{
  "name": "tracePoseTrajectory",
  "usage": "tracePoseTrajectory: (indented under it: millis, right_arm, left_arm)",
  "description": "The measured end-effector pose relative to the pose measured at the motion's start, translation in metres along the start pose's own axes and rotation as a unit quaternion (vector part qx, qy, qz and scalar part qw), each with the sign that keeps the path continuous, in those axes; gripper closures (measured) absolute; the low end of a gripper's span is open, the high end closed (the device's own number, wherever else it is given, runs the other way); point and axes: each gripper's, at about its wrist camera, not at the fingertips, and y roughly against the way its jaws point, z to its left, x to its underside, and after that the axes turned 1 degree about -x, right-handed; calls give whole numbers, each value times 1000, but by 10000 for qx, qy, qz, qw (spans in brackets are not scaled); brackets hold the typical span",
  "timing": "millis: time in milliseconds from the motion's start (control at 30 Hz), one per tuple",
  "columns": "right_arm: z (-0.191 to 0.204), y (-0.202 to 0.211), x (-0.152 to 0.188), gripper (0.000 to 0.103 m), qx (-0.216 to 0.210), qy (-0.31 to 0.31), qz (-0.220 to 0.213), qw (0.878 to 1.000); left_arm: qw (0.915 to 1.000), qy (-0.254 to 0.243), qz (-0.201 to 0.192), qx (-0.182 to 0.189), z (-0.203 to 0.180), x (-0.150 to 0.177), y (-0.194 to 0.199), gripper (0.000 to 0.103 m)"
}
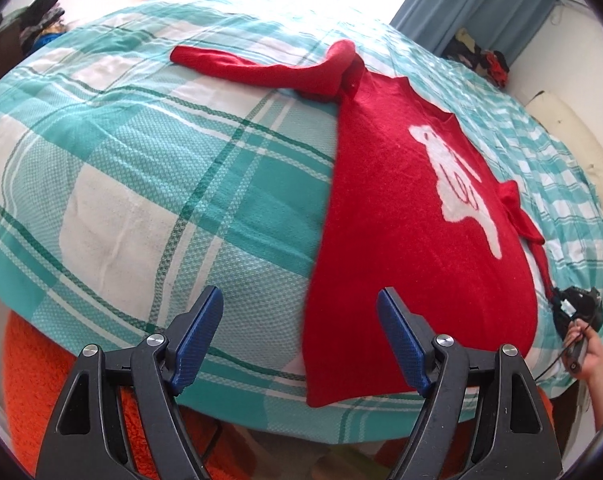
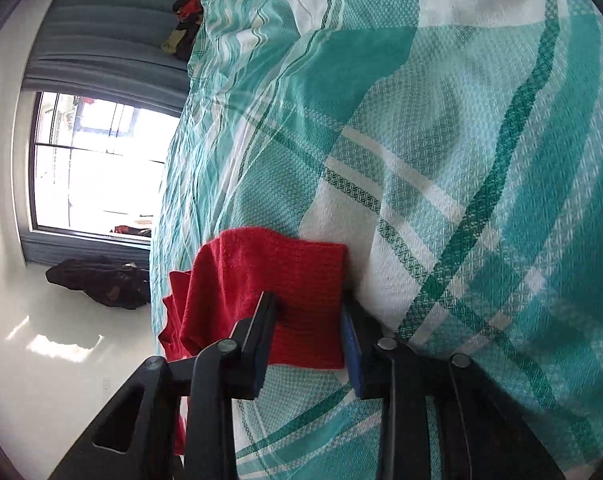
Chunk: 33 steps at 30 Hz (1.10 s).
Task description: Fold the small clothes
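Our right gripper [image 2: 307,340] has its jaws around the cuff of the red sweater's right sleeve [image 2: 285,300]. A gap shows between the pads, so we cannot say from this view that they already press the knit, though we judge they are closing on it. We take the cuff because it is the free end, and by it the whole sleeve can be carried over the body.

Our left gripper [image 1: 301,336] has its jaws spread wide and holds nothing. It hangs over the near edge of the bed, with the sweater's hem corner just past the right finger [image 1: 401,340], probably ready to pin or lift that corner.

The red sweater [image 1: 401,208] lies flat on the checked bedcover [image 1: 161,168], white figure up, the far sleeve [image 1: 253,66] stretched out to the side. We judge that folding has hardly begun.
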Motion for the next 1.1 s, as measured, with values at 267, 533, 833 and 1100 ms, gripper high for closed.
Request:
tracePoseTrajectory:
  millis: [267,533,833,1100]
  right_arm:
    - [38,65,-34,96,1665,1507,-902,9703]
    - [25,63,-31,64,2131,1599,-597,9620]
    - [89,72,4,53,1974,3024,-1056,9265]
    - [23,42,1,66,2085,1917,-621,9570]
  left_arm:
    - [10000,17,34,-3,0,0,-3,22]
    - [9992,-386,96,-81,-14,3,-6,22]
    - [9997,-166,148,-36,-6,1,-10,22]
    - [9996,-262,-4,-82,-7,4,0,21]
